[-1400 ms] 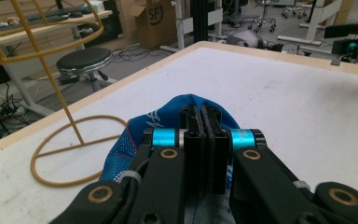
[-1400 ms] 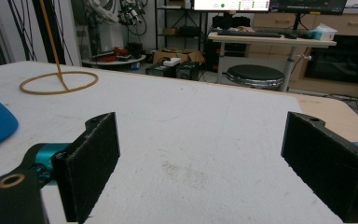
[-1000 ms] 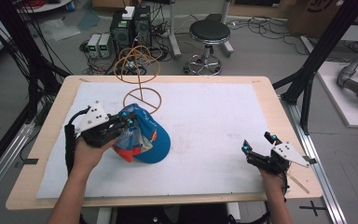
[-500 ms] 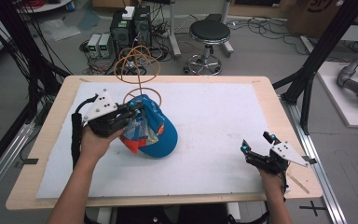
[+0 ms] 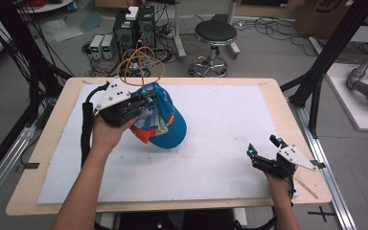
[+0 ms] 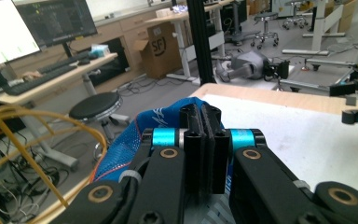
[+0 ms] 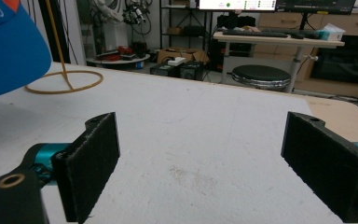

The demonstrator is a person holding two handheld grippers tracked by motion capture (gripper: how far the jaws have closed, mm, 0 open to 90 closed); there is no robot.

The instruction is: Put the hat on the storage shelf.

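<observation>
The left gripper [image 5: 146,96] sits in the upper left of the high view, its jaws pressed tight together on the fabric of the blue cap [image 5: 165,125]; in the left gripper view the two black pads meet with blue mesh [image 6: 121,144] pinched just behind them. Compared with a second ago, the cap has come up off the white mat [image 5: 230,124]: then it sat low at the left centre of the frame, and now it hangs tilted from the jaws, its crown swung to the right and its orange underside [image 5: 141,133] showing, higher and nearer the top edge of the table [image 5: 273,85]. The hand has also rolled, so the grey plate [image 5: 112,93] faces up and left.

Just beyond the cap, at the upper edge of the mat, stands the yellow wire stand [image 5: 141,60]; its ring base [image 7: 65,81] lies on the mat in the upper left of the right gripper view. Judging by the lift toward it, the cap is probably meant to go on that stand, and the carry looks well under way.

The right gripper [image 5: 264,146] rests at the lower right of the high view, jaws spread wide and holding nothing, well apart from the cap.
</observation>
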